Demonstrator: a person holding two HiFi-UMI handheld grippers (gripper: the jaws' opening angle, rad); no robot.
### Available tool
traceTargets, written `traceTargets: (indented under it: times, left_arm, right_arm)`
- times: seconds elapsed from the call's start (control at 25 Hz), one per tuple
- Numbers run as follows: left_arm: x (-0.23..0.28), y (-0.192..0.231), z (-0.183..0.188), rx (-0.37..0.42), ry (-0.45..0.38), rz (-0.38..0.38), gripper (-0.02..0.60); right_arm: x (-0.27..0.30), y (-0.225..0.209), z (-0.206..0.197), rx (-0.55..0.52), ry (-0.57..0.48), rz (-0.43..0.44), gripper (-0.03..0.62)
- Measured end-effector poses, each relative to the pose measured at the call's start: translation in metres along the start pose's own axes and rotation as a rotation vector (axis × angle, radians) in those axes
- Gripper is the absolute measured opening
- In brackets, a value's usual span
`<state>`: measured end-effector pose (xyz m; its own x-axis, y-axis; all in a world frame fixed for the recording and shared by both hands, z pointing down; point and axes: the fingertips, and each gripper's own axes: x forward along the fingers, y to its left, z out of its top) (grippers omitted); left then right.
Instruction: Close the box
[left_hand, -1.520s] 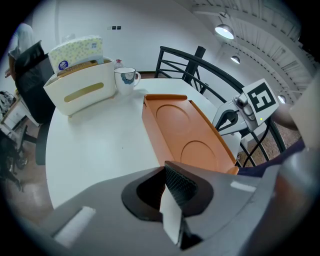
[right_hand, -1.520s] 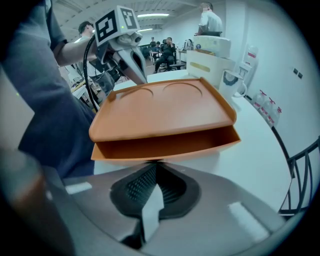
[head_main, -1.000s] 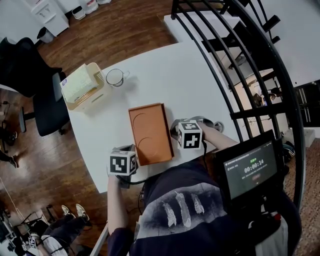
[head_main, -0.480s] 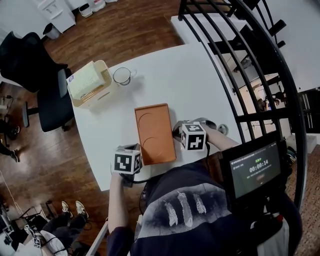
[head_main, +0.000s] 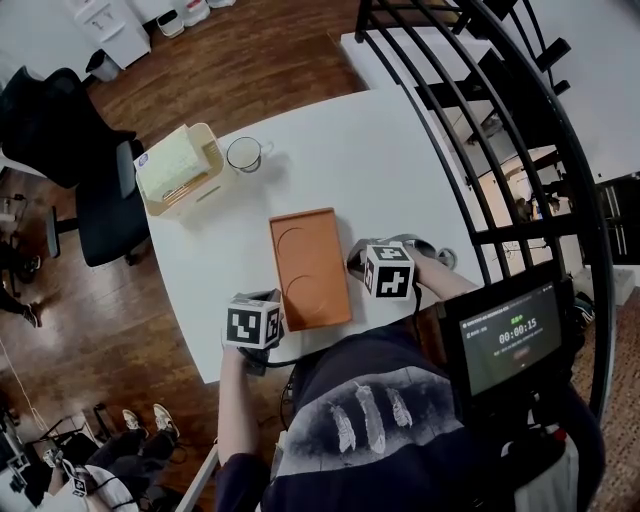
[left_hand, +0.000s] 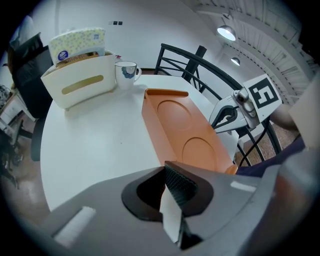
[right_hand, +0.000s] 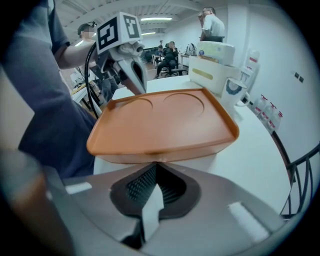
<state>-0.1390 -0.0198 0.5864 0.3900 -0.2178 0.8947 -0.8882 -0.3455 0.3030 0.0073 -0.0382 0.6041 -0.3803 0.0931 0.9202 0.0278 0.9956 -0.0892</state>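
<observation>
The flat orange box (head_main: 310, 268) lies on the white table (head_main: 380, 170) between my two grippers, its lid with two round dents (right_hand: 165, 117) resting flush on the base. My left gripper (head_main: 255, 325) sits off the box's near left corner, jaws shut and empty (left_hand: 172, 200). Just beyond them is the box (left_hand: 185, 132). My right gripper (head_main: 385, 268) is at the box's right long side, jaws shut (right_hand: 152, 195), with the lid's edge directly in front and nothing held. Each gripper view shows the other gripper across the box: the right gripper (left_hand: 240, 107) and the left gripper (right_hand: 122, 50).
A cream holder with a tissue pack (head_main: 178, 165) and a white mug (head_main: 244, 152) stand at the table's far left corner. A black metal railing (head_main: 470, 130) runs along the right. A black chair (head_main: 90, 190) is beyond the left edge. People stand far off (right_hand: 212, 22).
The lid has come down: the gap between lid and base seen earlier in the right gripper view has shut. Both grippers stay beside the box.
</observation>
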Motion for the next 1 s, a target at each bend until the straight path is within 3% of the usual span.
traceTargets:
  times: [0.36,0.8,1.0]
  left_arm:
    - [-0.005,0.012,-0.010,-0.040,0.021,0.046,0.015]
    - [-0.016,0.011,-0.022,-0.034,0.010,0.093,0.015]
    - [-0.026,0.001,-0.033,-0.032,0.006,0.057,0.015]
  right_arm:
    - [-0.050,-0.035,-0.009,0.140,-0.057,-0.125,0.005]
    - [-0.071,-0.029,0.001,0.145,-0.079,-0.145,0.005]
    - [-0.074,-0.025,0.008,0.149,-0.090,-0.164,0.005]
